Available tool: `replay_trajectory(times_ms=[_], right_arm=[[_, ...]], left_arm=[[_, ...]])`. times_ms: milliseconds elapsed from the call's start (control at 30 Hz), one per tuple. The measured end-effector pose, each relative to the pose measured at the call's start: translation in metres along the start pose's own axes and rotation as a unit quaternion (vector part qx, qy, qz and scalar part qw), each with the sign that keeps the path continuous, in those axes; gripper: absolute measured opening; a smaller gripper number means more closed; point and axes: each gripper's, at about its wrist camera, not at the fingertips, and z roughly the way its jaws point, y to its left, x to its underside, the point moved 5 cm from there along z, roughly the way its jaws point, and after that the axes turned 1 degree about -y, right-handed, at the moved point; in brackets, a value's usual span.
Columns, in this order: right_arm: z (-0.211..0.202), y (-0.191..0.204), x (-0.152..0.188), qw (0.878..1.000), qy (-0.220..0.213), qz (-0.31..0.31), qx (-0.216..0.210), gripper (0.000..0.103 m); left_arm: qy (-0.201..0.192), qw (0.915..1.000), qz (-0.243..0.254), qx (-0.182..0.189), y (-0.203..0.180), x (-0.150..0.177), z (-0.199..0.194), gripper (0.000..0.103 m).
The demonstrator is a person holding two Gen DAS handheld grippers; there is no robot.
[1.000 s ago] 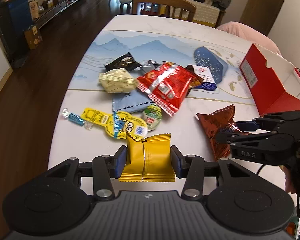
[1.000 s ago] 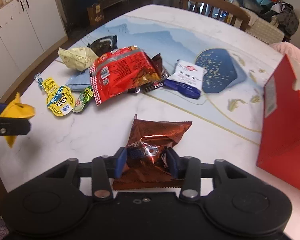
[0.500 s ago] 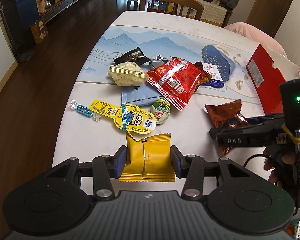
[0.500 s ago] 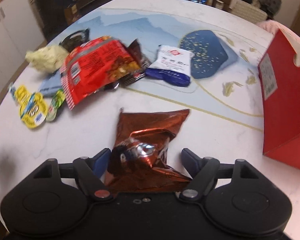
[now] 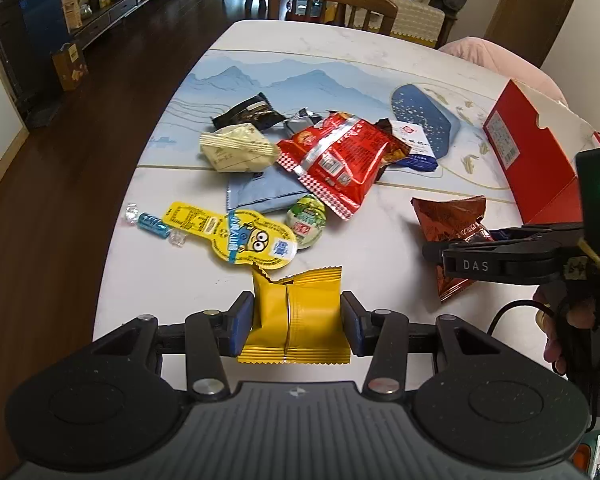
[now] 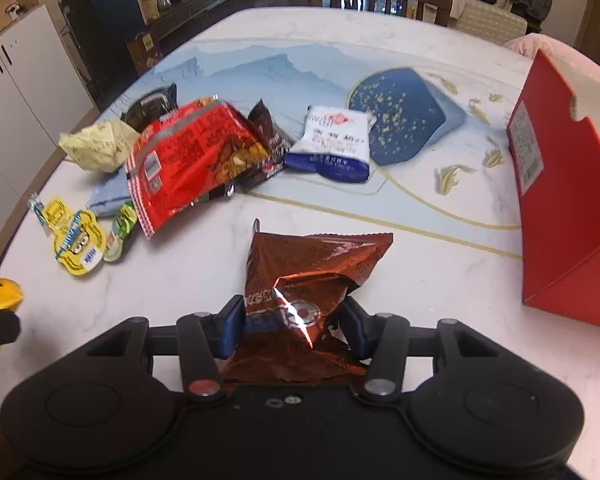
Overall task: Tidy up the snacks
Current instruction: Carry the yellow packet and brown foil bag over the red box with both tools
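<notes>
A living room with dark wood flooring lies beyond the white marble-look table (image 5: 172,280), whose top carries a blue mountain print; a wooden chair (image 5: 332,0) stands at its far end. The left gripper (image 5: 296,318) has its pads pressed on both sides of a yellow foil snack packet (image 5: 296,316), held above the near edge of the table. To its right, the right gripper (image 6: 294,328) has just been closing its jaws again around a crinkled copper-brown foil snack bag (image 6: 300,280), and the pads now squeeze the bag's crumpled lower half. Ahead of both lies a loose heap: a big red crisp bag (image 5: 340,156) on top of a pale blue pouch (image 5: 260,192), a cream wrapped packet (image 5: 236,152), a black packet (image 5: 248,112), a white-and-blue sachet (image 6: 332,148), a yellow cartoon-faced jelly pack (image 5: 240,236), a small green jelly cup (image 5: 306,220) and a blue twisted sweet (image 5: 152,224). An open red cardboard box (image 6: 564,208) stands on the right side of the table, well apart from the heap.
</notes>
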Motion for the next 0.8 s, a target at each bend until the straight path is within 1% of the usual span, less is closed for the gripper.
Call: replay_trajectory(times_ms=[167,333,400,567,800], right_arm=[[-0.035,-0.009,-0.009,0.999,-0.028,0.01,-0.011,0.05],[-0.078,-0.036,-0.021,0.998,-0.063,0.026,-0.012,0.05],[-0.094,-0.053,-0.026,0.996,-0.078,0.034,-0.011,0.05],[-0.122,-0.105,-0.038,0.993,-0.104,0.059,0.01,0.05],[-0.135,-0.174,-0.046,0.988,-0.12,0.082,0.045,0.05]], left_arm=[[-0.007,0.9998,0.013,0.011,-0.016,-0.011,-0.003,0.046],[-0.027,0.9984,0.039,0.032,-0.046,-0.035,-0.01,0.046],[-0.034,0.9972,0.052,0.041,-0.064,-0.047,-0.011,0.046],[-0.053,0.9924,0.09,0.066,-0.117,-0.079,-0.012,0.046],[-0.068,0.9854,0.126,0.093,-0.19,-0.119,-0.003,0.046]])
